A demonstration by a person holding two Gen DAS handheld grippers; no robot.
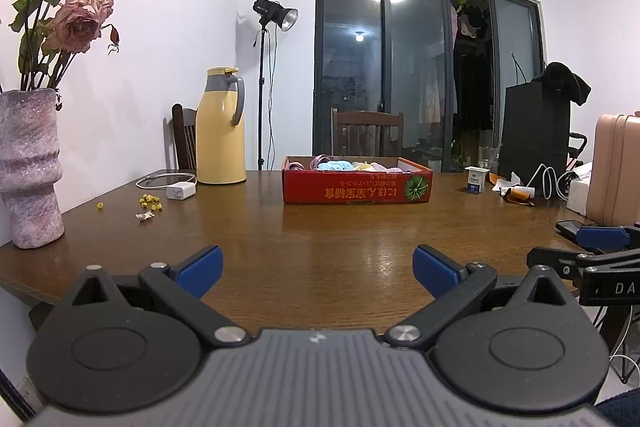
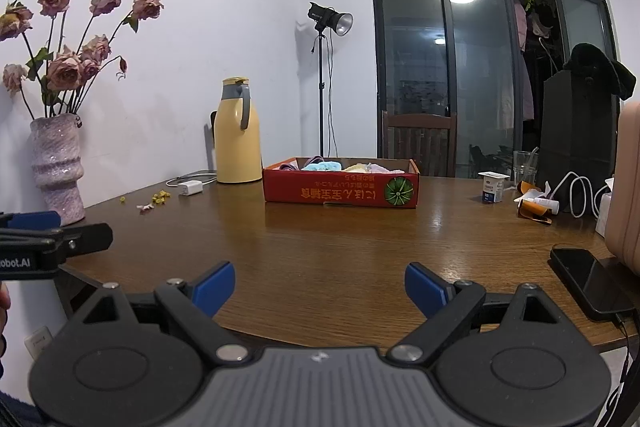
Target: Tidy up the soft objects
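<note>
A shallow red cardboard box (image 1: 356,189) (image 2: 340,191) stands near the far side of the brown wooden table (image 1: 320,239) (image 2: 340,247). Soft cloth pieces (image 1: 344,165) (image 2: 340,166) in pink, blue and yellow lie inside it. My left gripper (image 1: 318,269) hovers over the table's near edge, open, nothing between its blue pads. My right gripper (image 2: 320,287) is open too, with empty jaws, at the same near edge. Each gripper shows at the side of the other's view: the right gripper (image 1: 600,247) and the left gripper (image 2: 48,239).
A pink vase of dried roses (image 1: 30,167) (image 2: 58,167) stands at the left, a yellow thermos jug (image 1: 220,131) (image 2: 237,135) and a white charger (image 1: 181,191) behind. At the right lie a yogurt cup (image 2: 493,187), wrappers, cables, a black phone (image 2: 588,283) and a pink case (image 1: 616,171).
</note>
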